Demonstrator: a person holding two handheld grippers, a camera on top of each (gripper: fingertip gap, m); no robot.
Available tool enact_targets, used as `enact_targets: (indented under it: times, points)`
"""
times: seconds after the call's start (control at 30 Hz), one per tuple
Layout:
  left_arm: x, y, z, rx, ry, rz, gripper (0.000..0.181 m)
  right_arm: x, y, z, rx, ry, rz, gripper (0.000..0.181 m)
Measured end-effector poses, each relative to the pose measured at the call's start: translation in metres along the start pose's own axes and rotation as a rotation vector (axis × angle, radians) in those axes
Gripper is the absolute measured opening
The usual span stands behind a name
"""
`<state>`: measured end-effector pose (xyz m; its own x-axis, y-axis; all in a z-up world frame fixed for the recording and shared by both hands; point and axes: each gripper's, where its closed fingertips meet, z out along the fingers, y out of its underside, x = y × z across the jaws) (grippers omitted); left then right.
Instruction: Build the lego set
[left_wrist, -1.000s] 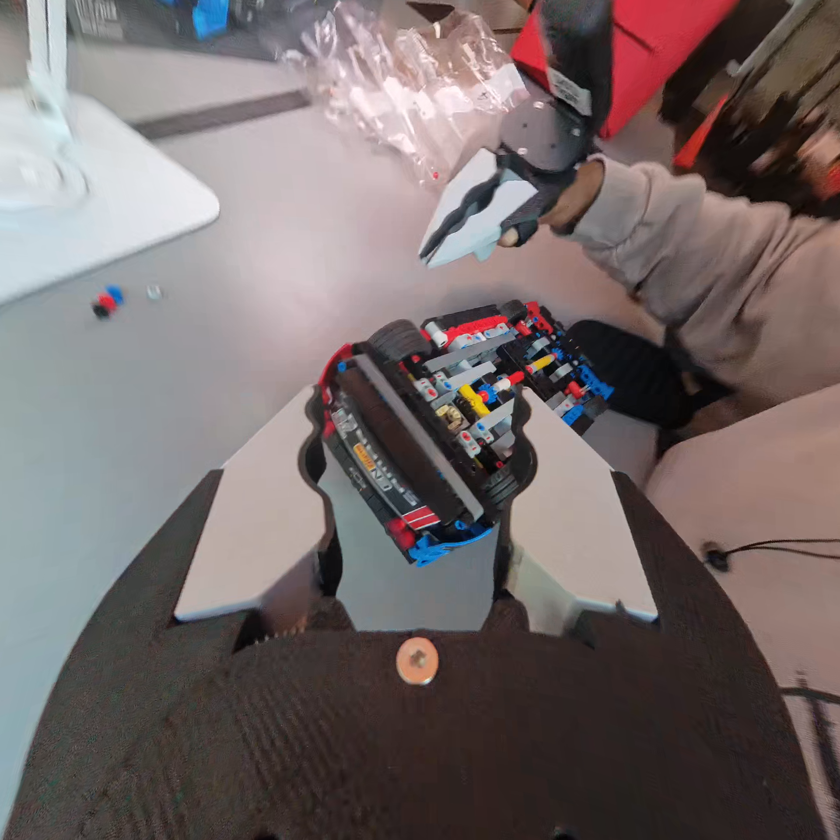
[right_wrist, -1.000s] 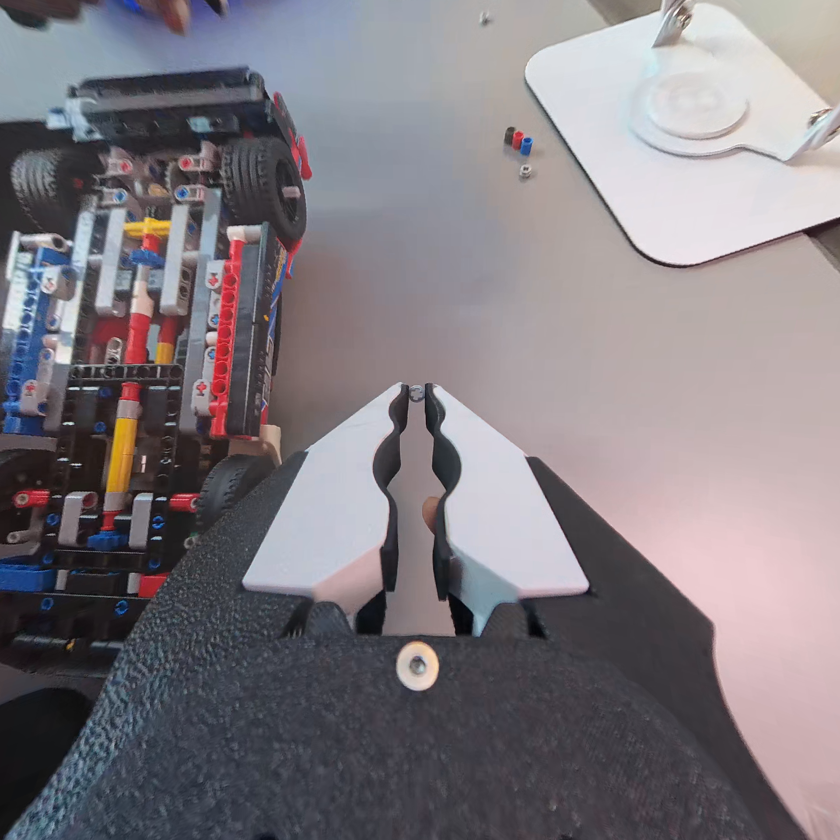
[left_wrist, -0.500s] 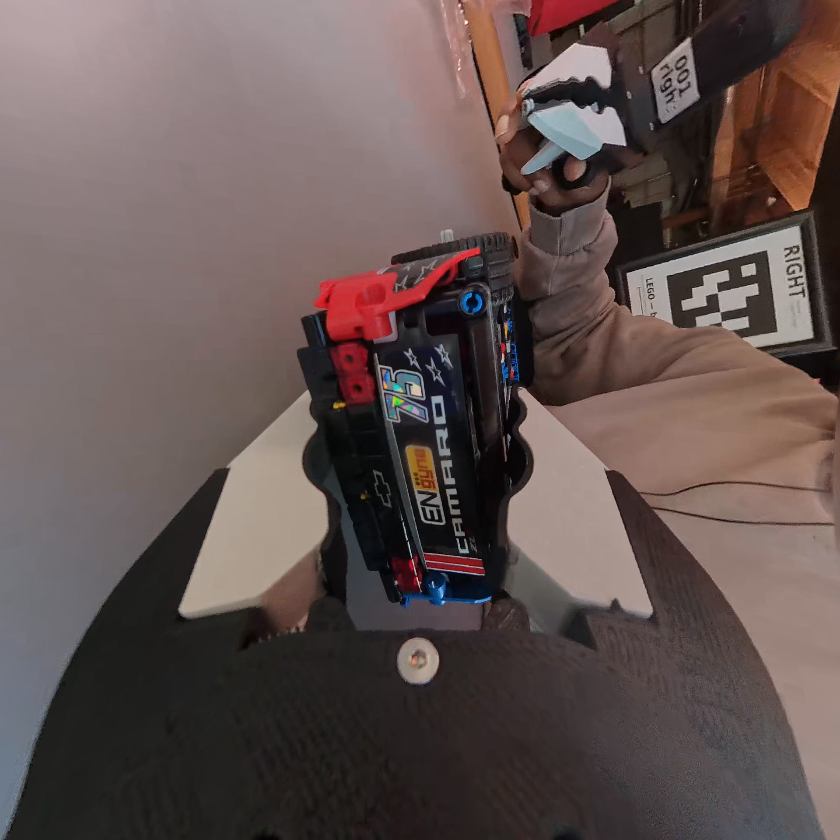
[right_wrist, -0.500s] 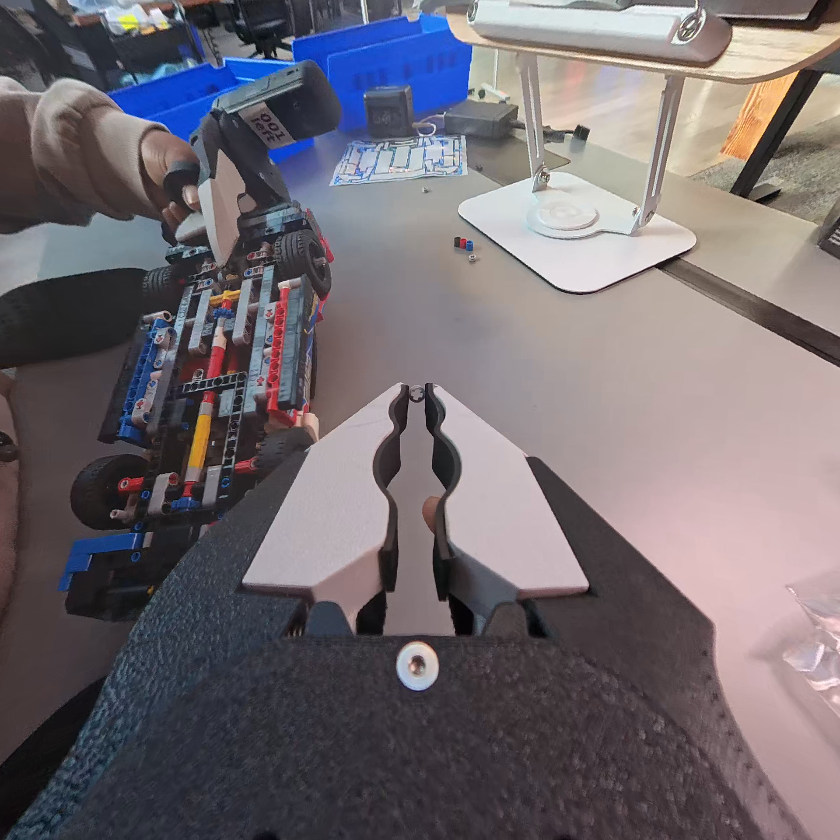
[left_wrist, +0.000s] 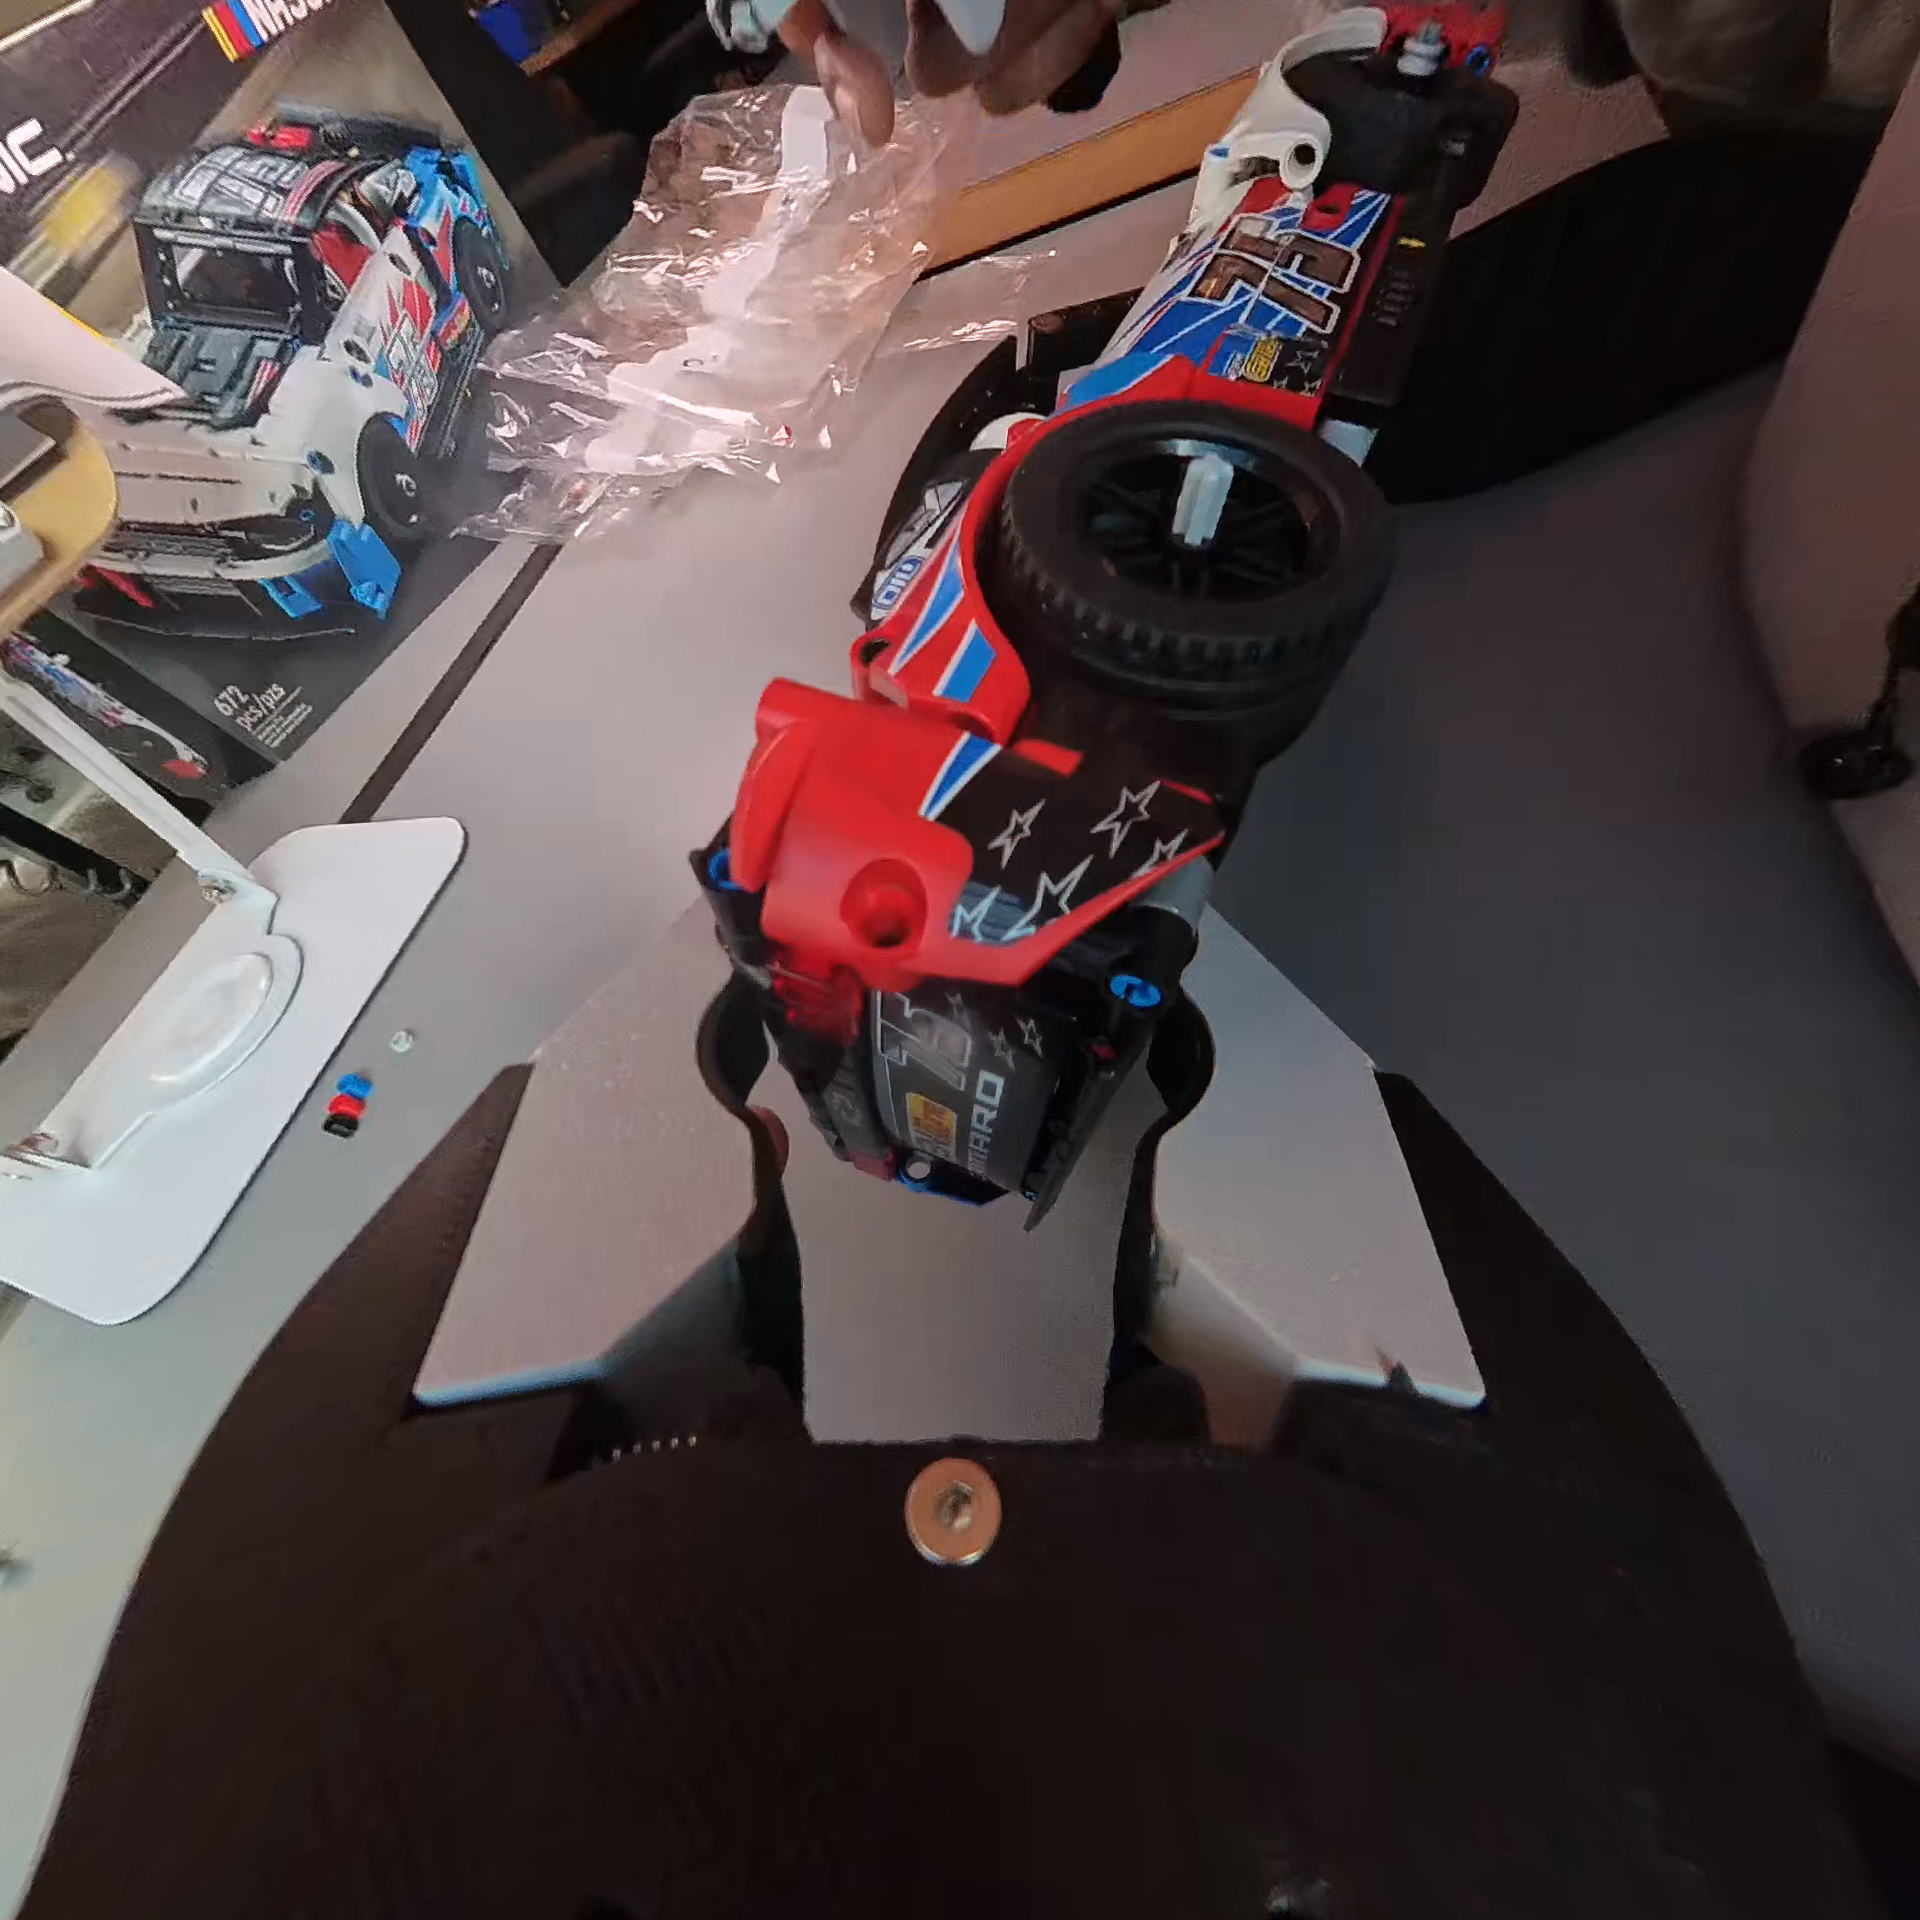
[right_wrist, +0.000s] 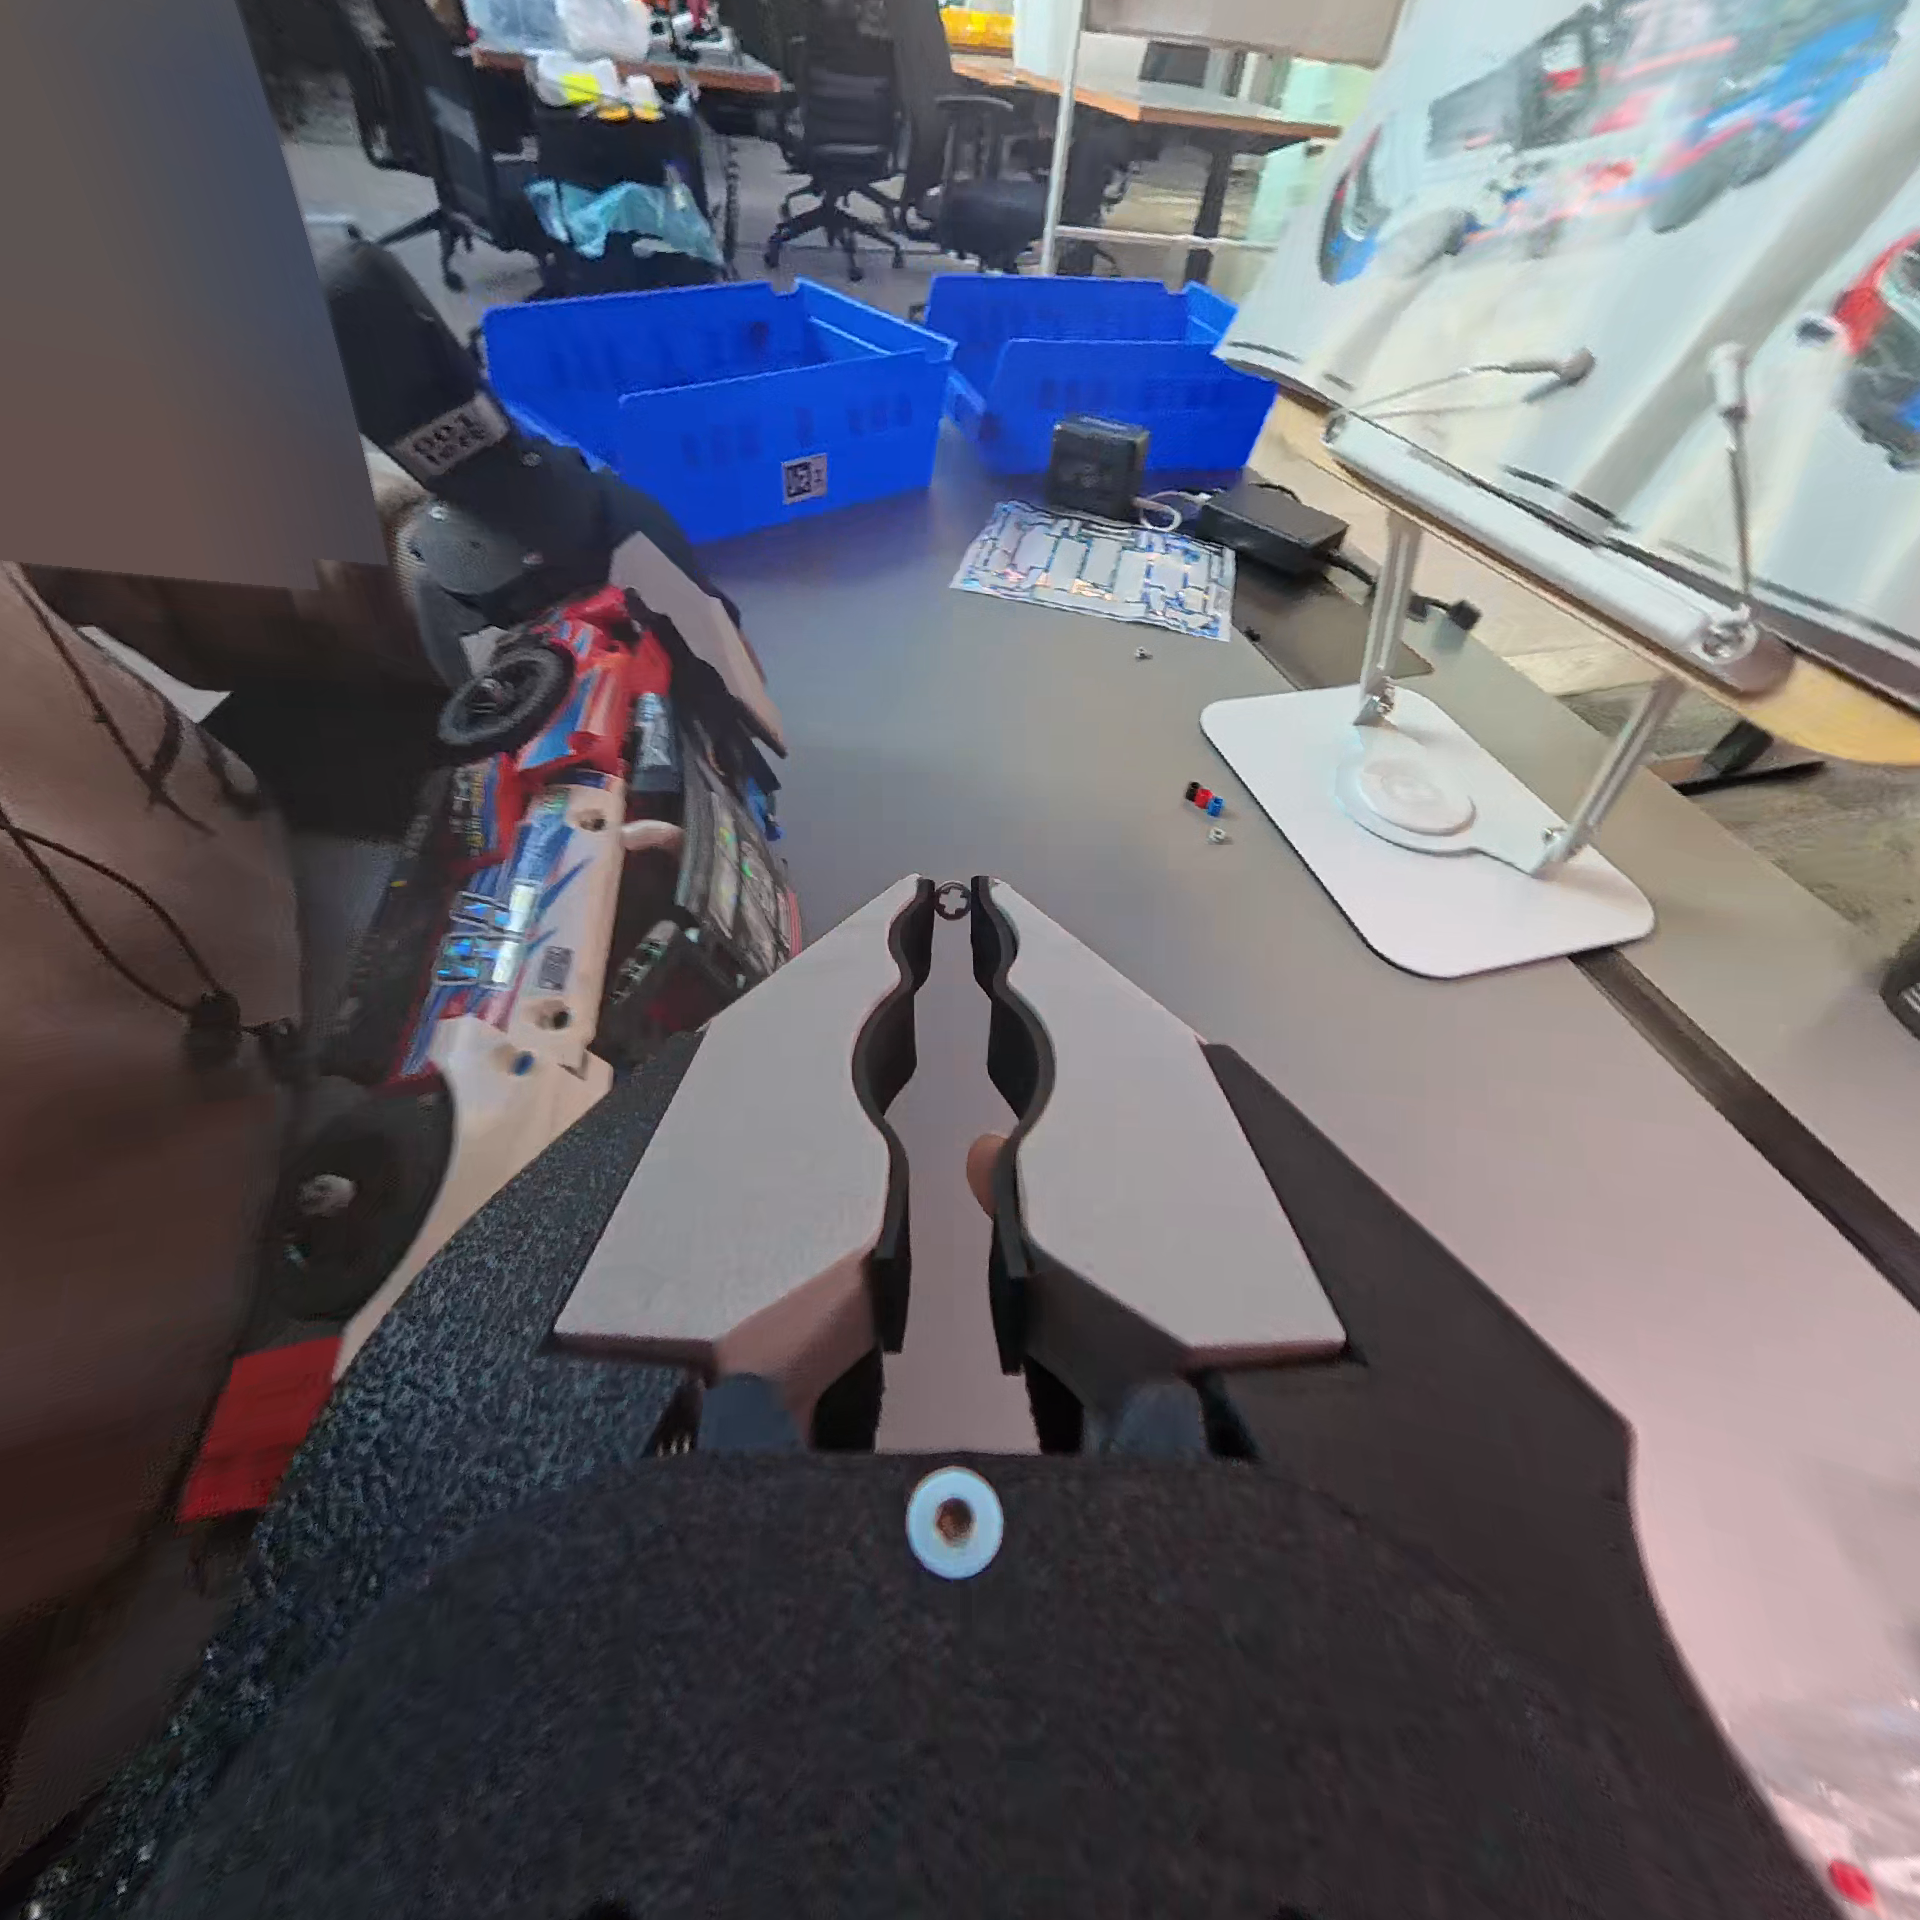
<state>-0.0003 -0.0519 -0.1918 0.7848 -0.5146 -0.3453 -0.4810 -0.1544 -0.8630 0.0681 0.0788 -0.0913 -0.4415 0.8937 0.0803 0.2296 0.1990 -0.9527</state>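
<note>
**Car clamped by one end, small ring pinched in the other tool**

The left gripper (left_wrist: 951, 997) is clenched on the near end of the lego car (left_wrist: 1091, 665), its jaws spread wide around the dark stickered bodywork. The car stretches away from that grip, turned on its side, with a black wheel (left_wrist: 1184, 561) facing up and red, blue and white panels running toward the far end.

The right gripper (right_wrist: 953, 899) has its jaws nearly together, pinching a tiny grey ring piece (right_wrist: 952, 900) at the very tips, above the grey table (right_wrist: 1351, 1143). The car lies to its left.

Near the white stand base (right_wrist: 1455, 894) sit a few loose small pieces (right_wrist: 1203, 800). Farther back are two blue bins (right_wrist: 748, 416) and a sticker sheet (right_wrist: 1091, 566); the set's box (left_wrist: 270, 416) and clear plastic bags (left_wrist: 717, 301) lie at the far left.
</note>
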Motion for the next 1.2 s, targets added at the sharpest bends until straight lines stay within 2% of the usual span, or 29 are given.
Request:
enact_targets:
  times: [0.2,0.37,0.57,0.63,0.7,0.8,1.0,1.2]
  points:
    - [0.000,0.007,0.014,0.001,0.023,-0.155,0.073,-0.068,-0.037,0.038,-0.169,-0.211,-0.157,0.004]
    - [-0.001,0.007,0.017,-0.005,0.055,-0.199,0.073,-0.107,-0.033,0.074,-0.340,-0.323,-0.211,0.003]
    - [0.003,-0.008,0.007,0.131,0.226,-0.262,0.070,-0.111,-0.016,0.092,-0.499,-0.332,-0.229,0.003]
    - [0.002,-0.020,0.001,0.200,0.274,-0.260,0.075,-0.110,-0.016,0.093,-0.508,-0.332,-0.210,0.004]
    - [0.001,-0.022,0.001,0.199,0.309,-0.239,0.080,-0.107,-0.018,0.093,-0.516,-0.323,-0.192,0.004]
    - [-0.001,-0.022,0.002,0.236,0.326,-0.249,0.065,-0.102,-0.021,0.095,-0.526,-0.305,-0.185,0.004]
    - [0.000,-0.021,0.001,0.288,0.306,-0.296,0.065,-0.099,-0.013,0.102,-0.571,-0.309,-0.194,0.004]
    - [0.009,-0.024,-0.003,0.302,0.287,-0.219,0.064,-0.101,-0.010,0.109,-0.570,-0.338,-0.173,0.004]
